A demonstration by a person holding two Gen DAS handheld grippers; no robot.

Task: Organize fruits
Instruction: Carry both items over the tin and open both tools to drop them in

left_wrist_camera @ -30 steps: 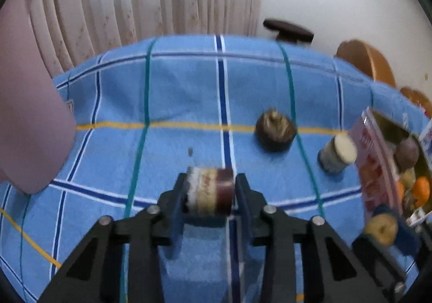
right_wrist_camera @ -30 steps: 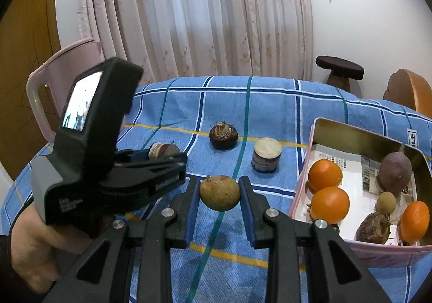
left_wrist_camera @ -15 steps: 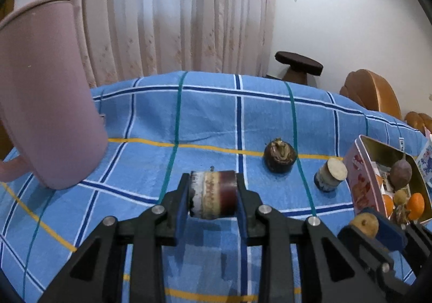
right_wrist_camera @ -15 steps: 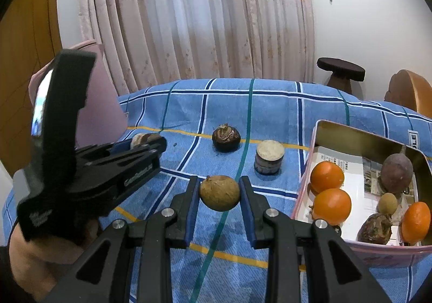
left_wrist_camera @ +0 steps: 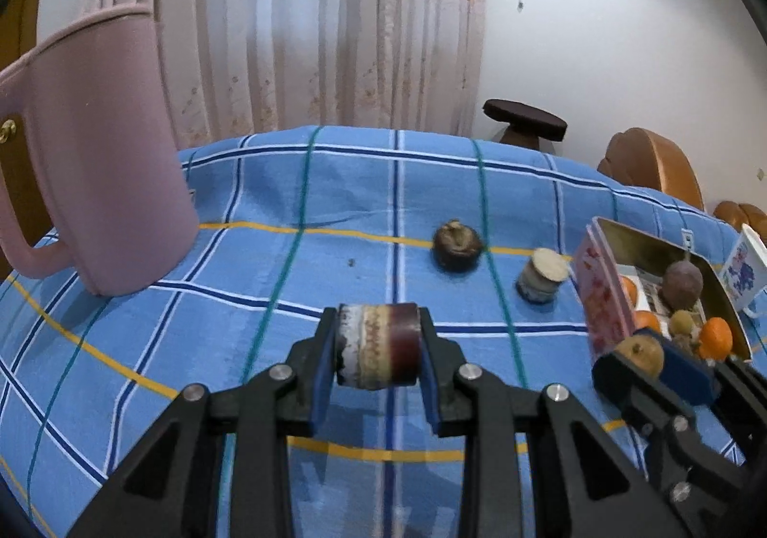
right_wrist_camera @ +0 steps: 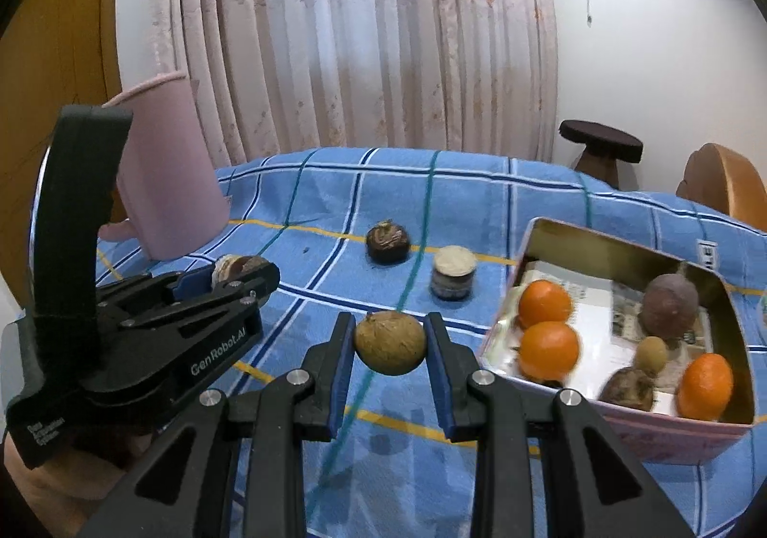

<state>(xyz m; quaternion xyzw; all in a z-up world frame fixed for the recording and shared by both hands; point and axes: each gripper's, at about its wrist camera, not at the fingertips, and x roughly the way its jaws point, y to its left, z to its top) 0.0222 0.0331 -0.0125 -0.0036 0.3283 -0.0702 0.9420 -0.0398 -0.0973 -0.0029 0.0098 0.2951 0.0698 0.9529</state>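
Observation:
My left gripper (left_wrist_camera: 377, 345) is shut on a brown and white cut fruit slice (left_wrist_camera: 378, 344), held above the blue cloth. My right gripper (right_wrist_camera: 389, 343) is shut on a round tan fruit (right_wrist_camera: 389, 343), left of the metal tin (right_wrist_camera: 575, 236). The tin holds oranges (right_wrist_camera: 549, 348), a purple fruit (right_wrist_camera: 668, 305) and smaller fruits. A dark round fruit (right_wrist_camera: 387, 241) and a cut white-topped piece (right_wrist_camera: 453, 272) lie on the cloth behind. The right gripper shows in the left wrist view (left_wrist_camera: 647, 358), and the left gripper in the right wrist view (right_wrist_camera: 239, 272).
A tall pink jug (left_wrist_camera: 96, 154) stands at the left on the blue checked tablecloth (left_wrist_camera: 335, 183). A dark stool (right_wrist_camera: 601, 142) and a wooden chair (right_wrist_camera: 724, 183) stand beyond the table. A white mug (left_wrist_camera: 745, 269) sits right of the tin.
The left gripper has risen and tilted up with the slice in it, so the jug and curtain show more. The right gripper still holds the tan fruit, a little nearer the tin.

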